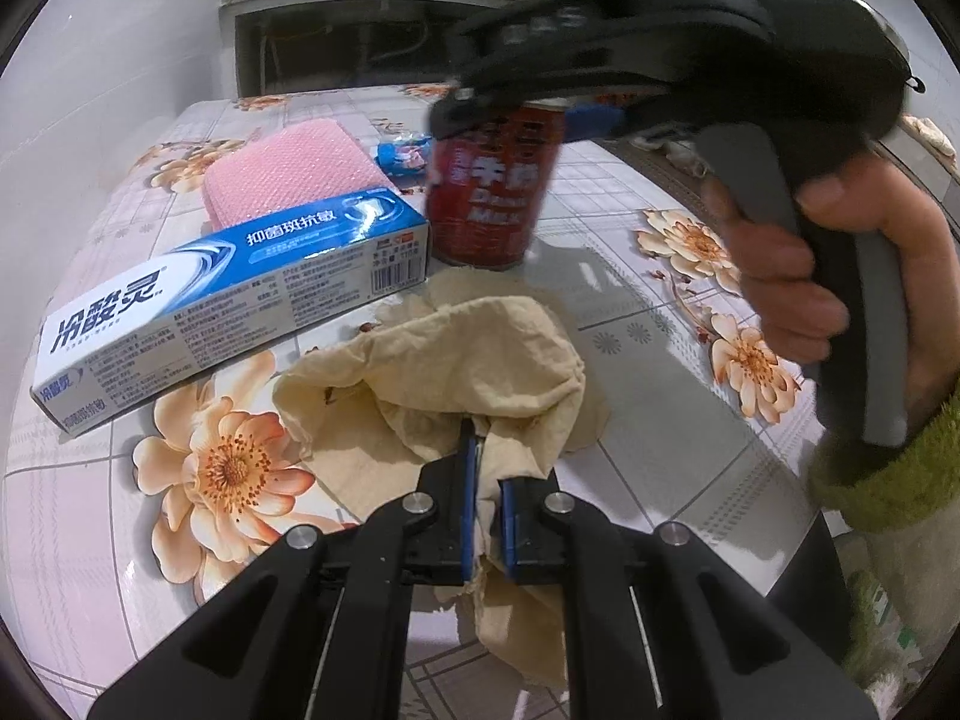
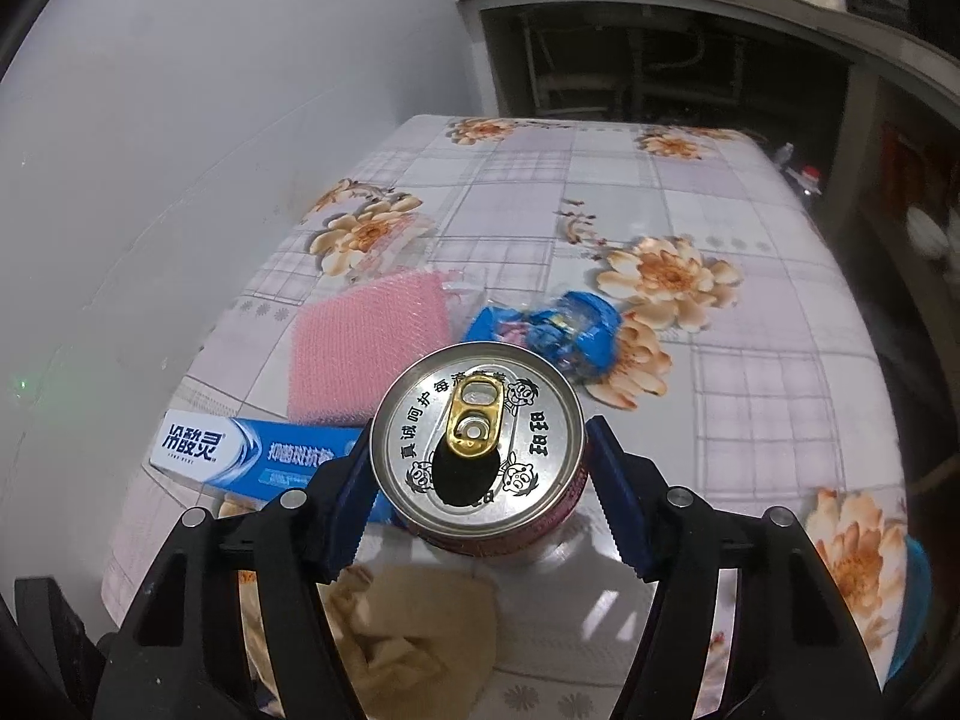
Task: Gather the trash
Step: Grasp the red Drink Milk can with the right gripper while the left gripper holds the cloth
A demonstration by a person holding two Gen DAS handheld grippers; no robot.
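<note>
Floral tablecloth (image 2: 630, 192), pink scrubbing pad (image 1: 282, 171), grey shelf (image 2: 600, 0)

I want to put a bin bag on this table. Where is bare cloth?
Free: the far stretch of the floral tablecloth beyond the pink mesh sponge and crumpled blue wrapper, and its right side. Crowded: the near left, where the blue-and-white toothpaste box, red drink can and beige crumpled tissue cluster.

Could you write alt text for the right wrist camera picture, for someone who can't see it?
Seen from above, an opened red drink can stands on a floral tablecloth between the blue pads of the right hand-held gripper. Behind it lie a pink sponge, a toothpaste box and a crumpled blue wrapper.
</note>
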